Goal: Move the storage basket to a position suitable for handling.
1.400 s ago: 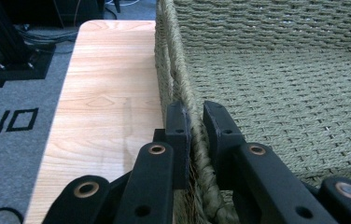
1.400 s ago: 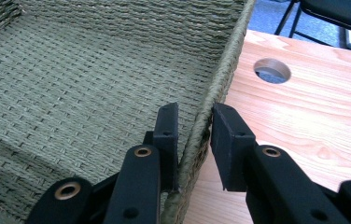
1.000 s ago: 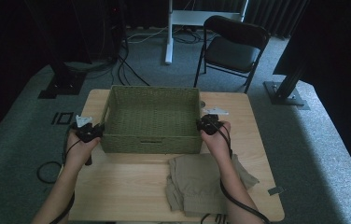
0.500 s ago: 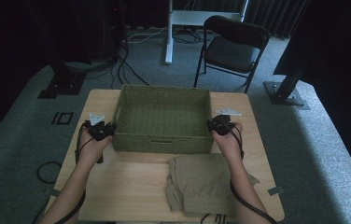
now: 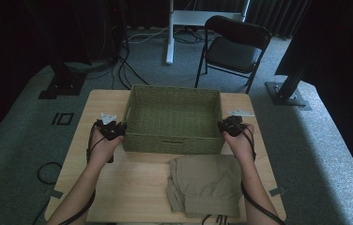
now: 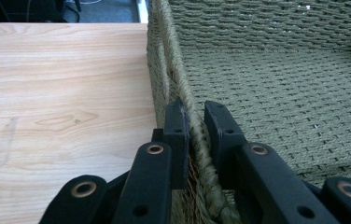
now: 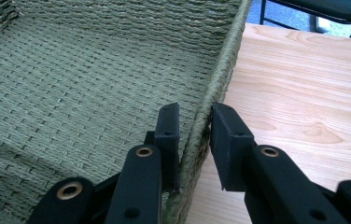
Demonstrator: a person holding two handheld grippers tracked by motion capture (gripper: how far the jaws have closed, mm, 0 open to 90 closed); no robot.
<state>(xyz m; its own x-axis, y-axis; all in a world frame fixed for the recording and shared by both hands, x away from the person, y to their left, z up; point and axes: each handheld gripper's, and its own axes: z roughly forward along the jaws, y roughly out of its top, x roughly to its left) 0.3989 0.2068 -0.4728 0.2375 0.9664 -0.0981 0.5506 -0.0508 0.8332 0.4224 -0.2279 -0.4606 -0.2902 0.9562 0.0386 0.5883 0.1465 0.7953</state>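
On the wooden table [image 5: 132, 187], my left gripper [image 5: 113, 129] at nine o'clock and right gripper [image 5: 228, 126] at three o'clock each clamp the woven basket's [image 5: 172, 115] side rims.

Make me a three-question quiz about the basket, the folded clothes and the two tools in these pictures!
1. Where do the folded clothes lie?
A. inside the basket
B. on the table, in front of the basket
C. on the chair

2. What colour is the basket?
A. green
B. red
C. white

3. What are the left tool and the right tool doing?
A. lying loose on the table
B. lifting the clothes
C. each clamped on a side rim of the basket

Answers: 1 B, the high view shows them on the wood nearer the person; 2 A, its weave is olive green; 3 C, each tool's jaws straddle a rim.
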